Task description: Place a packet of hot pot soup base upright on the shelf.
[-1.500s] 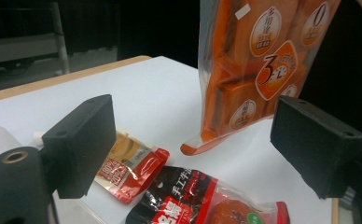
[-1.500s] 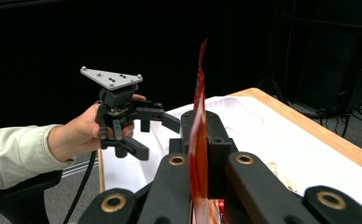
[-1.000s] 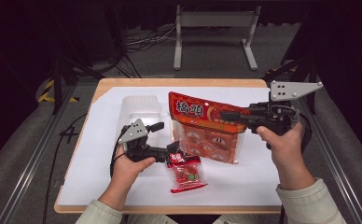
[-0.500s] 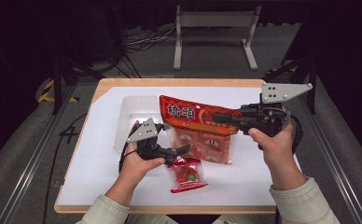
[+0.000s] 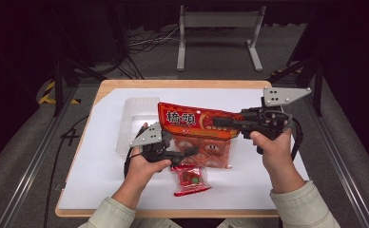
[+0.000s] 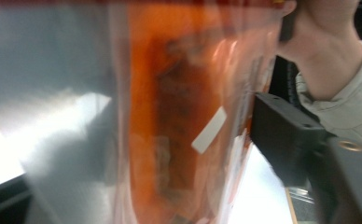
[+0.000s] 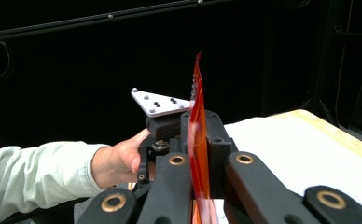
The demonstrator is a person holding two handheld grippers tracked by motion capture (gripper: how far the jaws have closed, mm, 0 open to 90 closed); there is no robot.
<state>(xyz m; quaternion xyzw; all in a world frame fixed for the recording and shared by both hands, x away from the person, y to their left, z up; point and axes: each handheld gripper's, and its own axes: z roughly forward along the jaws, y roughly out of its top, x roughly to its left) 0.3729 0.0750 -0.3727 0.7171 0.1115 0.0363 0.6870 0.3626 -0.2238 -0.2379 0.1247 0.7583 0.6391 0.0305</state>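
The right gripper (image 5: 220, 121) has its jaws pressed together on the top edge of the big red snack bag (image 5: 197, 135), which hangs lifted over the middle of the tabletop (image 5: 268, 180). The left gripper (image 5: 185, 154) reaches to the bag's lower part; whether it grips, I cannot tell. A small red packet (image 5: 189, 179) lies near the front edge. I judge the bag is being opened or emptied; next the left gripper needs a firm hold.

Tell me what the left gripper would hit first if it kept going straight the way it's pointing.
Most likely the large red-orange snack bag hanging in front of it. The left gripper points at the bag's clear lower part, which looms right before its camera with one black jaw alongside. Whether they already touch is unclear.
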